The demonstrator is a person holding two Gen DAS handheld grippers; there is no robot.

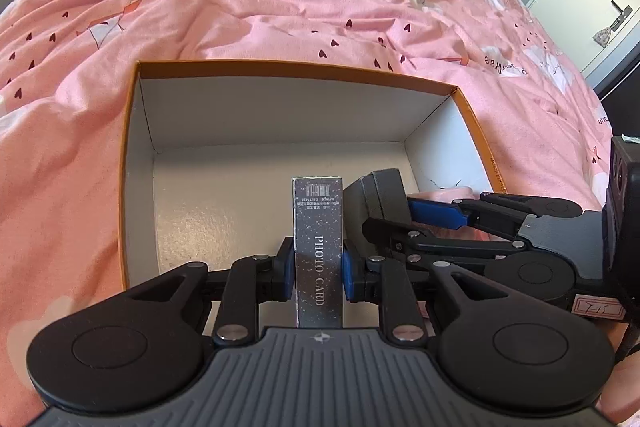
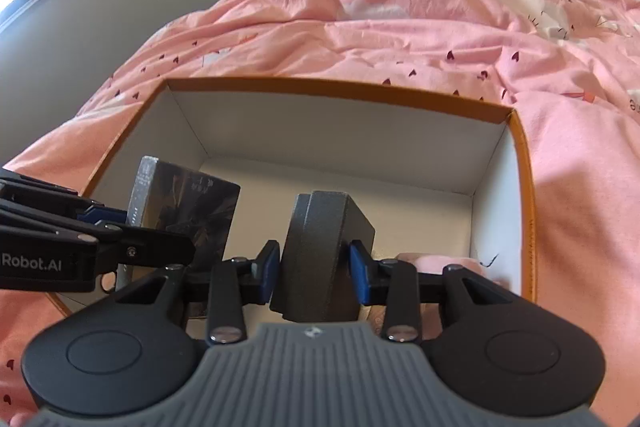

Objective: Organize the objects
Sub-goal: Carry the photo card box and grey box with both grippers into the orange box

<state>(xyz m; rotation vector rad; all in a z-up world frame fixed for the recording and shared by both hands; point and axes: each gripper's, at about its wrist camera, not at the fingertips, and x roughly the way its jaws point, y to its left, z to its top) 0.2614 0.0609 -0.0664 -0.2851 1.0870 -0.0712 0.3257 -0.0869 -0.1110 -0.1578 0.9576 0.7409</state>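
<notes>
The bed [image 1: 280, 7], under a pink quilt, carries the orange-rimmed box [image 1: 296, 67], open at the top with its white floor mostly bare; everything else is placed from that box. Both held items sit over the box's near end, which suggests they are being brought in to be stowed side by side.

The left tongs [image 1: 318, 269] pinch the photo card pack [image 1: 318, 227] by its two narrow sides, blue pads pressed flat against them. Its long axis runs forward along the fingers toward the box's far wall, barcode end leading, lettered face up.

Just to its right, the right tongs [image 2: 314, 273] clamp the dark grey case [image 2: 324, 239] across its thickness. It stands on edge, long axis also pointing to the far wall, tilted slightly right. Gripping the slim sides probably leaves each item free to slide down without the pads fouling the box walls.
</notes>
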